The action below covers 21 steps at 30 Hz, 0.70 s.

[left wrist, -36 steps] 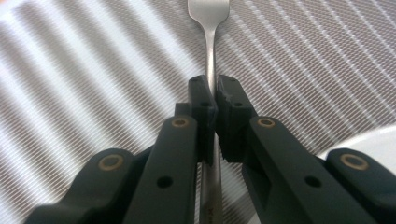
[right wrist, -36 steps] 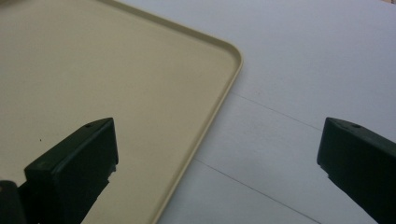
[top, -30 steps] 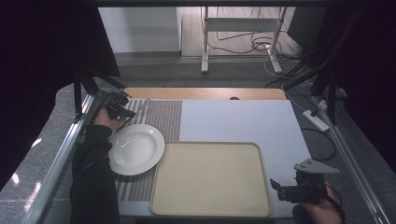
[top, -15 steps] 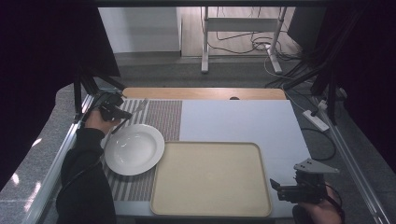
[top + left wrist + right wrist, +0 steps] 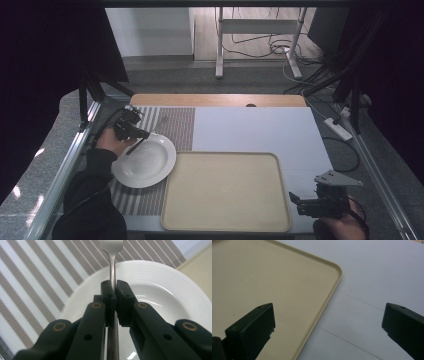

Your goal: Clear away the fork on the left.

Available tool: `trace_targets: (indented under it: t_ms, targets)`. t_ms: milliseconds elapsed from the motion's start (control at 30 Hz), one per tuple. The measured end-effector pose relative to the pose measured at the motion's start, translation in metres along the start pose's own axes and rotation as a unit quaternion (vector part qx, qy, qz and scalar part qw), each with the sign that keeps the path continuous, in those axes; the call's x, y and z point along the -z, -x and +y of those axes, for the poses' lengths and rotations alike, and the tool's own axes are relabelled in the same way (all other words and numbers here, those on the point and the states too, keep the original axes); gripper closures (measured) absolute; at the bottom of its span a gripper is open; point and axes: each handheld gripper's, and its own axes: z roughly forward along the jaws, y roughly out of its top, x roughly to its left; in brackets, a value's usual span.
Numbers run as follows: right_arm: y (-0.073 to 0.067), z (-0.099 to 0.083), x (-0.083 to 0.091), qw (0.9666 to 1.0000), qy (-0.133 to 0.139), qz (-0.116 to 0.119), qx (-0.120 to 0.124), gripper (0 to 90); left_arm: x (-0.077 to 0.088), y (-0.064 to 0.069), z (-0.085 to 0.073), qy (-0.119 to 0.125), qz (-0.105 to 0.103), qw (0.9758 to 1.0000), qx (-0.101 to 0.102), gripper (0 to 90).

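Note:
My left gripper [image 5: 113, 287] is shut on the handle of a metal fork [image 5: 111, 265], whose tines point away from it. Fork and gripper hang over the far left rim of a white plate [image 5: 162, 285]. From above, the left gripper [image 5: 137, 132] is at the plate's [image 5: 150, 165] back left edge, and the fork's tines [image 5: 160, 121] reach over the striped placemat [image 5: 175, 125]. My right gripper [image 5: 300, 202] rests at the table's near right corner with its jaws wide open and nothing between them. In its own view the right gripper [image 5: 328, 315] faces the corner of the beige tray [image 5: 274, 277].
The large beige tray [image 5: 225, 156] lies at the front middle, with nothing on it, its left edge next to the plate. White table surface [image 5: 260, 130] stretches behind and right of it. A metal frame rail [image 5: 75, 150] runs along the left side.
My left gripper has carried the fork a little to the right and nearer, from above the placemat to the plate's rim. The right gripper has stayed put.

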Motion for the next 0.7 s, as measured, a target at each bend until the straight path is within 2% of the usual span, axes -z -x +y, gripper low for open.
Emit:
trace_targets:
  t_ms: [400, 700]
  targets:
    - [-0.001, 0.000, 0.000, 1.0000, -0.001, 0.000, 0.005, 0.0, 0.006, 0.046, -0.015, 0.006, -0.021, 0.9993, -0.029, 84.6]
    - [-0.001, 0.000, 0.000, 1.0000, -0.001, 0.000, 0.005, 0.0, 0.006, 0.081, -0.029, 0.009, -0.043, 0.9985, -0.034, 84.7]
